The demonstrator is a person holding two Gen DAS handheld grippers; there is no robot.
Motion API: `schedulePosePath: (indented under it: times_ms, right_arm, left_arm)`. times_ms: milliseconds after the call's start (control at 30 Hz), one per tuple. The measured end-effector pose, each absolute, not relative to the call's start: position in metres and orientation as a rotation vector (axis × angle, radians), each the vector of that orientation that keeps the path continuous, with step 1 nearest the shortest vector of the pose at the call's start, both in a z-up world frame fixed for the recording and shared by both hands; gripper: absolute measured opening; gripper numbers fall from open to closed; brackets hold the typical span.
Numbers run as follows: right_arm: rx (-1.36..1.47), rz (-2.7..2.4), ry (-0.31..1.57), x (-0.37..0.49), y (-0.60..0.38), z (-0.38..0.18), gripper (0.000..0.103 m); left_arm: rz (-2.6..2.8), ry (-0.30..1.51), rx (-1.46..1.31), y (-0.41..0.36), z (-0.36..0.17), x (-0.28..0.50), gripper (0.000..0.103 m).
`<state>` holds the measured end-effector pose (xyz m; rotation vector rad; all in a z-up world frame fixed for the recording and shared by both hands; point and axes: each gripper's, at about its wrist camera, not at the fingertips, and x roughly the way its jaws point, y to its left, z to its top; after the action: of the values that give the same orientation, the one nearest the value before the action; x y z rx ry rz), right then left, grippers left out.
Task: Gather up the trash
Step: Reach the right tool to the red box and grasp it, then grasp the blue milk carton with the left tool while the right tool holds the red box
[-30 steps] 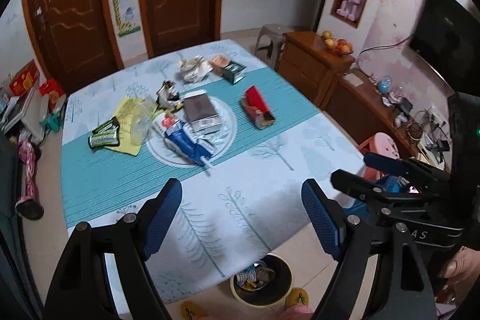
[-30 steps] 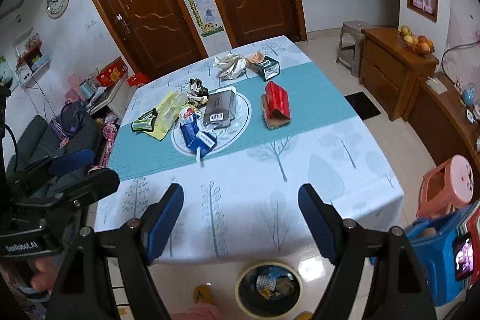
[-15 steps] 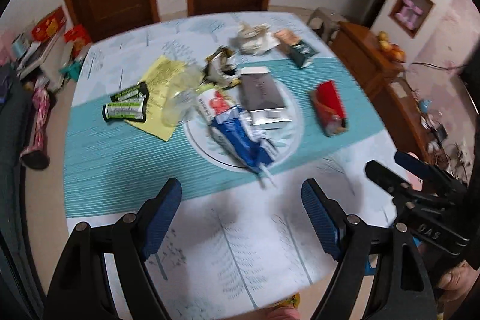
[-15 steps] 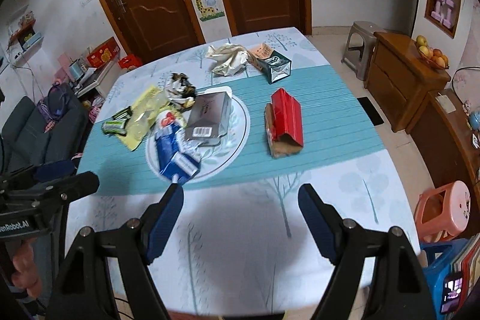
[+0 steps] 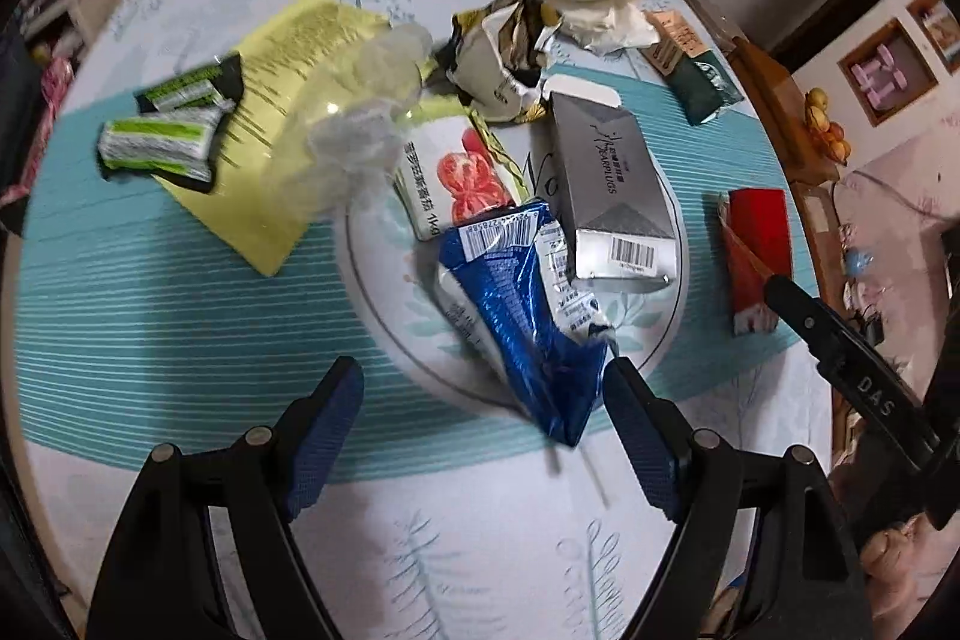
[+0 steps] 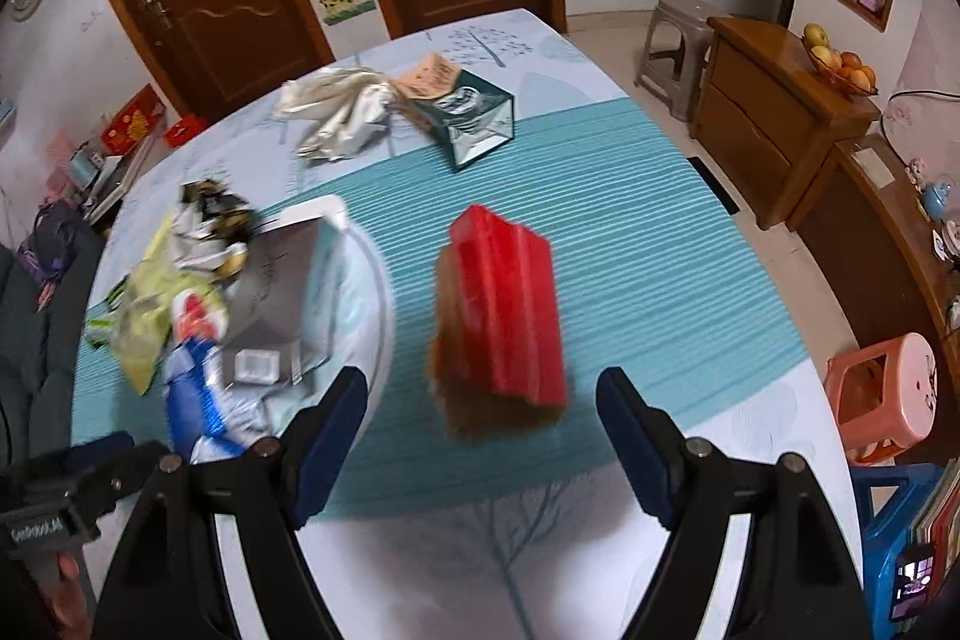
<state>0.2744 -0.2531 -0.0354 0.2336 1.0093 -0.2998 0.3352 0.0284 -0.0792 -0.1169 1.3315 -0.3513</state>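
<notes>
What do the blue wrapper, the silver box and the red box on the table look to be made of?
Blue wrapper: glossy plastic or foil film, crinkled with bright glints. Silver box: printed cardboard with a satin metallic finish, crisp folded edges, barcode. Red box: likely glossy red cardboard, with a brown raw-board end; blurred.

The left gripper (image 5: 483,430), jaws wide apart and empty, hangs over a blue wrapper (image 5: 528,316) on a littered table (image 5: 492,550).

- On the worktop (image 5: 180,460), a foil pouch (image 5: 528,316) lies left of a flat carton (image 5: 612,196).
- A folded box (image 6: 501,316) lies right of the carton.
- Crumpled paper (image 6: 342,112) lies behind them, with a small box (image 6: 480,124) to its right.
</notes>
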Motion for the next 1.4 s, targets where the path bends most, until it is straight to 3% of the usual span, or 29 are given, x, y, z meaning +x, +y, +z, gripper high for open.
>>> schedulePosePath:
  times_ms: [233, 267, 300, 367, 933, 967, 1000, 1067, 1400]
  right_arm:
    - [0.183, -0.326, 1.055, 0.299, -0.261, -0.060, 0.079]
    - [0.185, -0.323, 1.063, 0.300, -0.261, -0.063, 0.076]
    - [0.189, -0.317, 1.070, 0.301, -0.261, -0.066, 0.063]
    - [0.165, -0.326, 1.065, 0.302, -0.258, -0.068, 0.054]
    - [0.185, -0.287, 1.065, 0.255, -0.227, -0.065, 0.046]
    - [0.197, -0.284, 1.064, 0.252, -0.227, -0.065, 0.046]
    - [0.208, -0.281, 1.064, 0.249, -0.227, -0.065, 0.046]
    - [0.232, -0.271, 1.064, 0.240, -0.227, -0.065, 0.046]
    - [0.356, -0.178, 1.054, 0.187, -0.208, -0.065, 0.044]
  left_arm:
    - [-0.347, 1.343, -0.202, 0.022, -0.094, 0.347, 0.079]
    - [-0.347, 1.348, -0.209, 0.021, -0.096, 0.348, 0.077]
    - [-0.347, 1.353, -0.217, 0.020, -0.098, 0.349, 0.075]
    - [-0.348, 1.367, -0.230, 0.017, -0.103, 0.352, 0.073]
    - [-0.242, 1.325, 0.025, -0.059, -0.107, 0.348, 0.071]
    - [-0.238, 1.320, 0.051, -0.063, -0.107, 0.347, 0.068]
    - [-0.234, 1.307, 0.079, -0.068, -0.106, 0.347, 0.056]
    - [-0.262, 1.305, 0.088, -0.076, -0.107, 0.345, 0.050]
    - [-0.350, 1.330, 0.050, -0.058, -0.110, 0.296, 0.045]
